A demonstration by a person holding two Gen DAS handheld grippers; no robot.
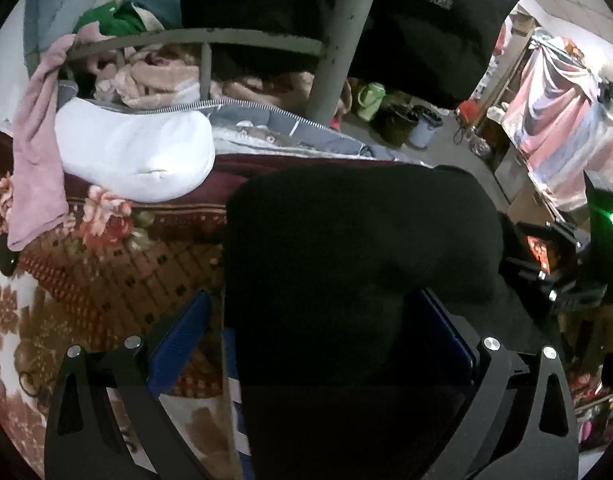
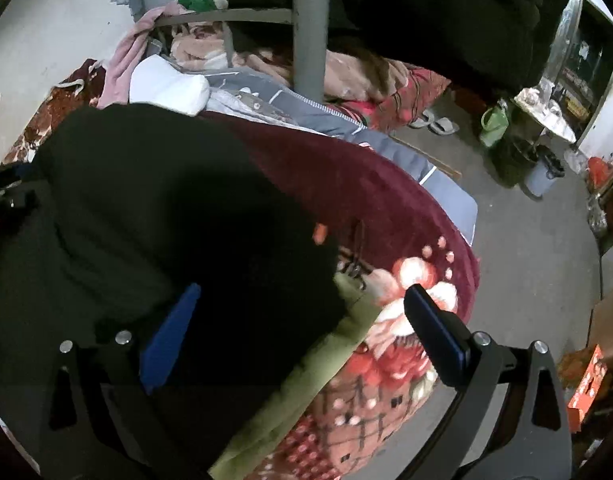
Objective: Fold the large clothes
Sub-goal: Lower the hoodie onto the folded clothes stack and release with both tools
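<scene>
Your left gripper [image 1: 318,344] has a thick fold of the black garment [image 1: 354,240] bunched between its blue pads [image 1: 178,344]; the cloth fills the gap and hides most of the right pad, so you can see it is spread fairly wide around the fabric, but whether it actually pinches cannot be told. Your right gripper [image 2: 306,328] stands wide apart: the garment's edge [image 2: 178,208] covers the left pad's base, while the right pad [image 2: 434,328] sits clear over the floral blanket [image 2: 406,280], touching no black cloth. The garment lies on the bed, heaped on the blanket near both grippers, so dark that its folds and shape are hard to read (sleeve or hem, you cannot say). A green cloth [image 2: 306,384] pokes out from under its right edge.

Farther off, a white pillow [image 1: 134,152] lies on the blanket beside a pink towel [image 1: 38,152] draped over a grey rail [image 1: 194,38]. A grey post [image 1: 338,48] rises in the middle, and another black garment with white lettering [image 1: 426,12] hangs at the top, cut off by the frame.

On the floor to the right stand a dark bin [image 2: 514,160] and a pale bucket [image 2: 544,178]; their contents are not visible. A green jug [image 1: 370,100] stands near them.
</scene>
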